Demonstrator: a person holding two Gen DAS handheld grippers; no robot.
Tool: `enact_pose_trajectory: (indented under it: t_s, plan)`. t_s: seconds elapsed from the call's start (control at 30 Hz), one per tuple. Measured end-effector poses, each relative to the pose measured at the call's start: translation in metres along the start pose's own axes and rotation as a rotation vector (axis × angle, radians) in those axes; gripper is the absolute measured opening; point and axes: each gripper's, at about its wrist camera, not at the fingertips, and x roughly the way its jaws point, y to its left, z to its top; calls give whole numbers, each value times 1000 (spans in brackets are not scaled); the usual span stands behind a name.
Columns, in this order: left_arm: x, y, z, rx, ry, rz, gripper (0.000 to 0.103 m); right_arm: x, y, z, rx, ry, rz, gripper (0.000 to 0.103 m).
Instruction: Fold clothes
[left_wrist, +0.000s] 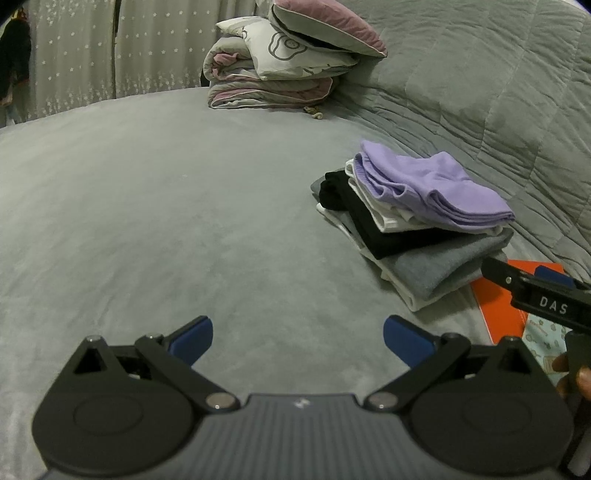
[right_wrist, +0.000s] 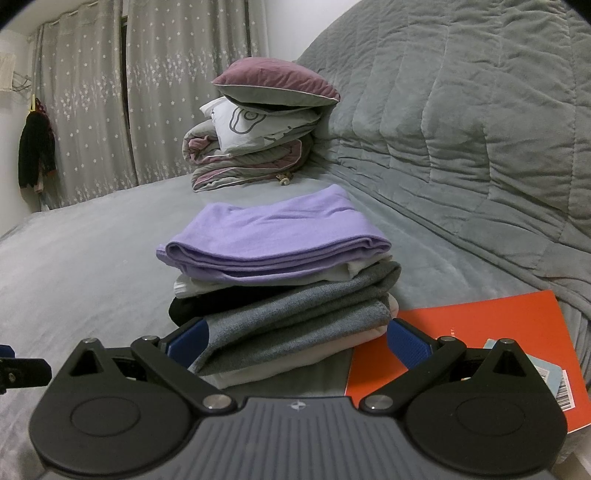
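The left gripper (left_wrist: 297, 341) hangs over bare grey bed cover (left_wrist: 147, 221), its blue pads wide apart and holding nothing. The right gripper (right_wrist: 297, 343) is likewise spread, its pads either side of the near end of a stack of folded clothes (right_wrist: 280, 291); whether they touch the cloth cannot be told. In the left view only its tip and a fingertip (left_wrist: 585, 376) of the person holding it show at the frame edge. The stack sits on the bed: a lilac top (right_wrist: 273, 232) uppermost, then white, black and grey layers (the lowest pale piece is mostly hidden). Just right of it lies an orange book (right_wrist: 480, 332), partly under the stack, with a patterned card cut off by the gripper body. Farther back, pillows on a folded quilt (right_wrist: 255, 140) rest against a quilted grey backrest (right_wrist: 461, 110). Star-printed curtains (right_wrist: 92, 110) close the room; a dark garment (right_wrist: 35, 151) hangs at far left, too dim to identify.
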Motion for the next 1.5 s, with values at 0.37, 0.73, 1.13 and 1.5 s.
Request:
enact_pose_trajectory:
  t_s: [0.37,0.73,1.13,1.5]
  plan:
    - [0,0,0,-5,2,0,103,1,-1,1,-2,4,-2,103]
    - [4,2,0,-25,18,-5,103,-1,1,-1,-9,9,-9,103]
    - [5,1,1,-37,29,-37,103,1,3,-2,-21,14,-14,103]
    - [3,-1,2,-39,25,-47,103,1,4,-2,-25,16,-17,103]
